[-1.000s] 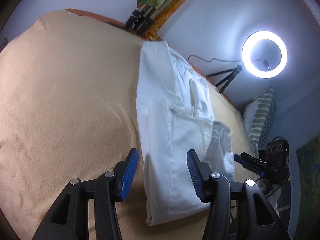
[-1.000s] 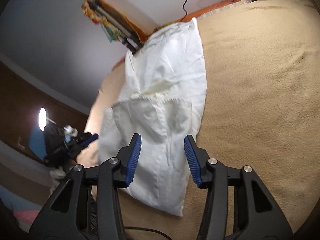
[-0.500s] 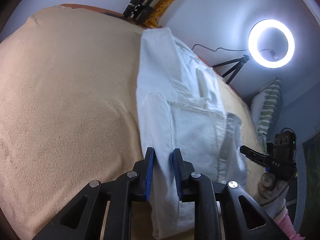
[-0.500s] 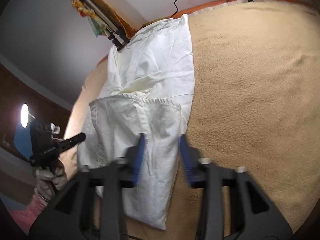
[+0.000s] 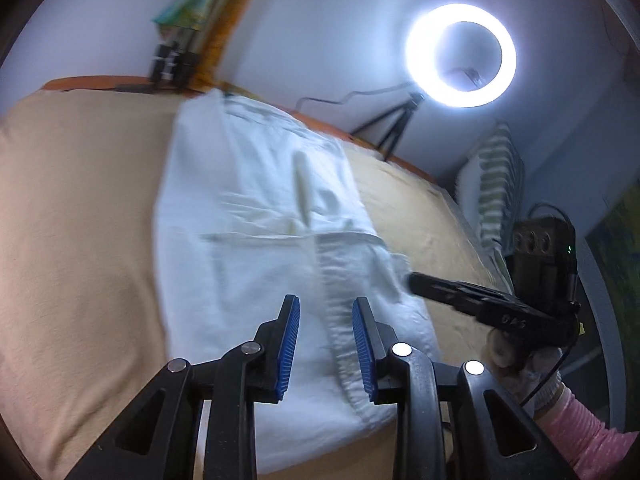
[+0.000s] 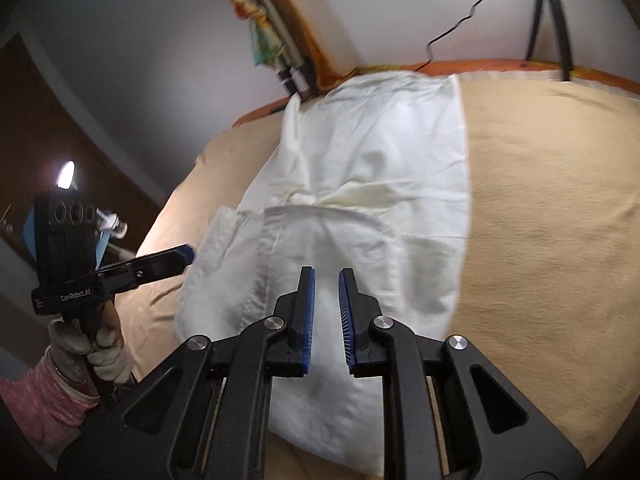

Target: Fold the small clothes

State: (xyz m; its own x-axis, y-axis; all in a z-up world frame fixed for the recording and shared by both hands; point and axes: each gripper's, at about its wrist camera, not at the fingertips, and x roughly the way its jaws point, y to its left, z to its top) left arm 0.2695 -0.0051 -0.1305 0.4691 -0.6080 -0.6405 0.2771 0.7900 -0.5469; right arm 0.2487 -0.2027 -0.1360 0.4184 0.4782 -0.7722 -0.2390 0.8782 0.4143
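Note:
A white garment (image 5: 260, 200) (image 6: 380, 160) lies lengthwise on a tan blanket (image 5: 80, 240) (image 6: 540, 200), its near part folded over with a stitched hem running toward me. My left gripper (image 5: 326, 304) sits at the near end with that hem between its blue pads. Its jaws are opening slightly while the cloth still rides with them. The right gripper (image 6: 327, 272) is shut narrowly on the near end a little further along. Each view shows the other gripper from the side, the right gripper (image 5: 416, 282) and the left gripper (image 6: 186, 252), both at the garment's edge.
A lit ring light (image 5: 460, 56) on a tripod (image 6: 548, 20) stands behind the bed. A striped pillow (image 5: 496, 184) leans at the far right. Rolled poles and coloured cloth (image 6: 276, 40) rest against the wall. A gloved hand with a pink sleeve (image 6: 40, 400) holds the left tool.
Both grippers went from wide open over the garment's near end to closed on it. Both then rose and rolled, with the near end following them. The left jaws have widened a little since.

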